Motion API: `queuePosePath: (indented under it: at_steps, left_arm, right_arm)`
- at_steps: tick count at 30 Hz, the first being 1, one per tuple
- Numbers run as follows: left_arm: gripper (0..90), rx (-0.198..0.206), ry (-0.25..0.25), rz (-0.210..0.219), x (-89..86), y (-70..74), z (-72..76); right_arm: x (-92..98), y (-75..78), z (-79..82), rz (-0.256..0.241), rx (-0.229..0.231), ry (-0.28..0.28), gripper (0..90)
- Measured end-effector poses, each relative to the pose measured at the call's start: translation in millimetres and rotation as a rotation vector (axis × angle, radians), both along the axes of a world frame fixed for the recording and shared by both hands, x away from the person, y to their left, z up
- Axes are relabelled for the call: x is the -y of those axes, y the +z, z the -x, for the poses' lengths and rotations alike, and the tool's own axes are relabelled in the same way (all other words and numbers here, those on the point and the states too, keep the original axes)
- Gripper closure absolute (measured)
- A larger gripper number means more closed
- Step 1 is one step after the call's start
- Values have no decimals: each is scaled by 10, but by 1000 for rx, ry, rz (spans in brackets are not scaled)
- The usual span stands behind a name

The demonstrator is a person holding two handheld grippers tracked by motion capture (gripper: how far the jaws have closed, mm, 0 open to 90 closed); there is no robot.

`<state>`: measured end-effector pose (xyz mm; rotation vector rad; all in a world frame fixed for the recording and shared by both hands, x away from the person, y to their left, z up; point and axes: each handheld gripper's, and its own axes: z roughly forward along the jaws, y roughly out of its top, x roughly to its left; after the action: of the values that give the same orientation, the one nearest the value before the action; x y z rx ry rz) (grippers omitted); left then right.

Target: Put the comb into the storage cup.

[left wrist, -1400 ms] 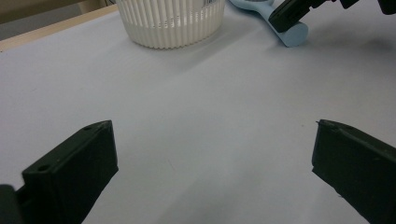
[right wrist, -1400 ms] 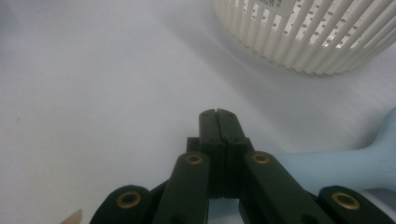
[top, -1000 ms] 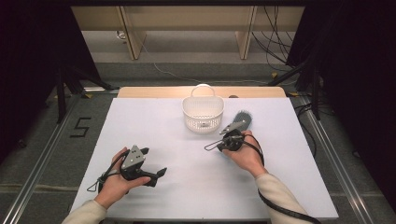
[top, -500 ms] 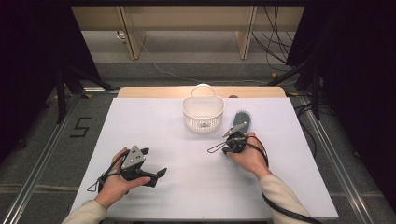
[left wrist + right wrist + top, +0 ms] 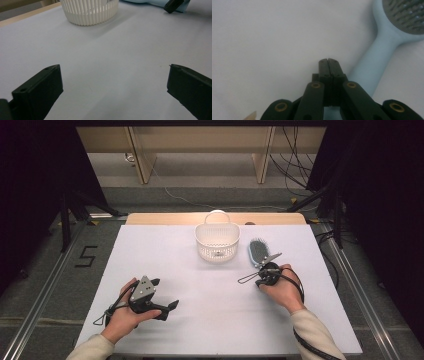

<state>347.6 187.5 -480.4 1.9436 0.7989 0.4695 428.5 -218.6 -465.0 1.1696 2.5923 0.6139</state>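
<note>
Currently the right claw (image 5: 266,270) sits low over the white surface (image 5: 210,320), its two black jaws pressed flat together with nothing between them, as the right gripper view shows plainly (image 5: 328,61). Hairbrush (image 5: 258,251), pale blue with a dark bristle pad: lies on the surface just ahead of the right claw and slightly to its right in that claw's own view, handle (image 5: 372,67) running back alongside the closed jaws, bristle head (image 5: 405,13) farther out. Handle passes close beside the jaw tips; whether it touches them cannot be told. White slatted basket (image 5: 216,242) with a loop handle stands upright on the surface, ahead of the right claw and off to its left, just beside the brush head but apart from it. Left claw (image 5: 167,307) rests near the front edge of the surface, well apart from brush and basket, held in the person's left hand (image 5: 125,312) with the grey three-cornered plate on top. Its jaws are spread wide, bare surface between them (image 5: 112,82). From the left gripper view the basket (image 5: 90,11) stands far ahead and a little left of the gap, the blue brush (image 5: 160,3) farther right at the top edge. Person's right hand (image 5: 285,292) wraps the right gripper from behind, cable trailing back along the sleeve.
</note>
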Motion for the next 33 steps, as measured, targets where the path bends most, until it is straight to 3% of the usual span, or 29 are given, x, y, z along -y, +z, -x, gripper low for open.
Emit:
queuePosePath:
  at_steps: [12, 20, 27, 31, 32, 33]
  left_arm:
    - [0, 1, -4, -1, 5, 3, -1]
    - [0, 0, -5, -3, 5, 2, -1]
    - [0, -1, -5, -4, 5, 4, 1]
    - [0, -1, -4, 0, 7, 1, -3]
    - [0, -1, -6, 3, 11, 4, -2]
    - [0, -1, -6, 3, 11, 4, -2]
  right_arm:
    - [274, 19, 18, -4, -7, -91, 900]
    - [401, 24, 18, 13, -12, -126, 900]
    - [440, 10, 49, -6, 6, -130, 878]
    - [493, 4, 107, -152, 18, -107, 784]
    - [532, 13, 136, -255, 59, -99, 710]
    - [546, 21, 154, -299, 78, -103, 691]
